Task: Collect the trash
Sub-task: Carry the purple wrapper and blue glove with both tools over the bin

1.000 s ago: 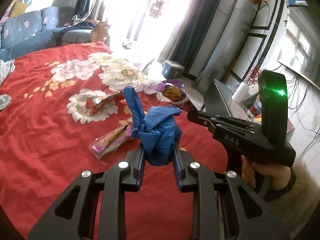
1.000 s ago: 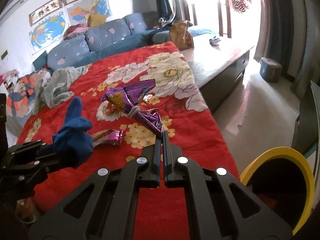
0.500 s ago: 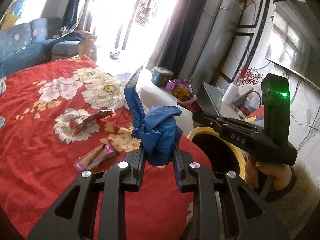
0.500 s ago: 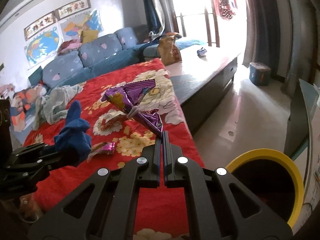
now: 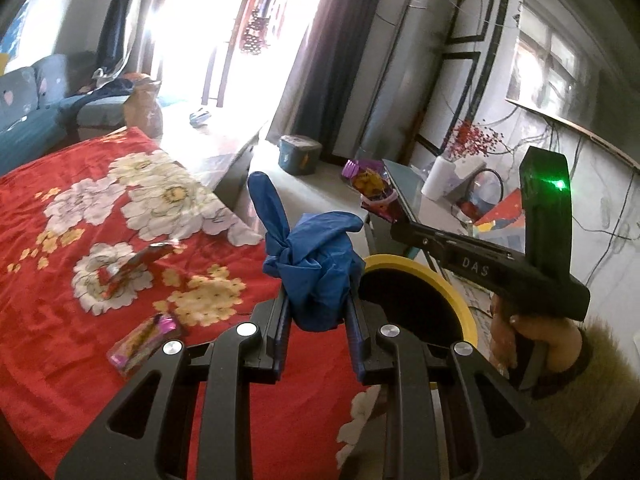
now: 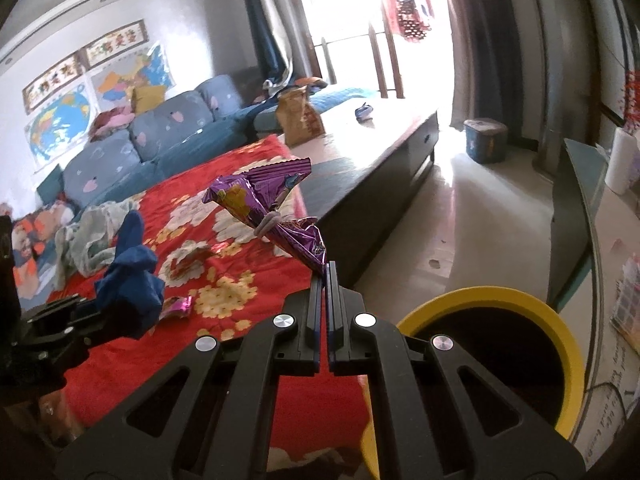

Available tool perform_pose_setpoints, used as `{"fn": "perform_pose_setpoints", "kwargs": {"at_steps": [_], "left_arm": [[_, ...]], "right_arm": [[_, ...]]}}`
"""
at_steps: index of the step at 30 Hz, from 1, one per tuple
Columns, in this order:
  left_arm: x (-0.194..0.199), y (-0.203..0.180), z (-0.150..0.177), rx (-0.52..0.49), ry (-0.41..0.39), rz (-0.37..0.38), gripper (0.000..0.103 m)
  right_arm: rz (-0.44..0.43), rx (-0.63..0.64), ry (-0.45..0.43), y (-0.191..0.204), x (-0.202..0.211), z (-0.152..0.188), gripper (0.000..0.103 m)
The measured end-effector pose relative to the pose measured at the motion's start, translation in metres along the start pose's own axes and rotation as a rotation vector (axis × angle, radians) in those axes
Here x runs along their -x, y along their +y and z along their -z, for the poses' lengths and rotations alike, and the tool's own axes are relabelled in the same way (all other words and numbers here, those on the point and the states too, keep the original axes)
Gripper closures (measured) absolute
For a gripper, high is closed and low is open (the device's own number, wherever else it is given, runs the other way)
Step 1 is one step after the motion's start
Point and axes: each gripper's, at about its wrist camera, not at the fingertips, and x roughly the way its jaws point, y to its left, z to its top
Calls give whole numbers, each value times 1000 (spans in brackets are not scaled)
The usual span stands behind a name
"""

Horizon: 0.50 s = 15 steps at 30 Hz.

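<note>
Evidently both loads are light and soft; the left gripper (image 5: 318, 316) is clamped on a knotted blue glove (image 5: 316, 272), squashy and best held by its bulk, above the near edge of the red blanket (image 5: 60, 280); the right gripper (image 6: 325, 280) pinches the corner of a crinkly purple wrapper (image 6: 264, 200), which looks slippery; two wrappers (image 5: 140, 340) lie left on the blanket; the yellow-rimmed bin (image 6: 564, 344) stands near right, unobstructed, though each gripper could crowd the other over it.

Both grippers (image 5: 318, 312) (image 6: 325, 280) clamped, level.
</note>
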Motion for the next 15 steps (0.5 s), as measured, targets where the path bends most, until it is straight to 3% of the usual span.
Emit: {"fn": "perform_pose_setpoints", "kwargs": {"at_steps": [15], "left_arm": [[-27,-44,6,-76,43,67,80]], "right_arm": [[91,-116,-11,-46,18,12,103]]}}
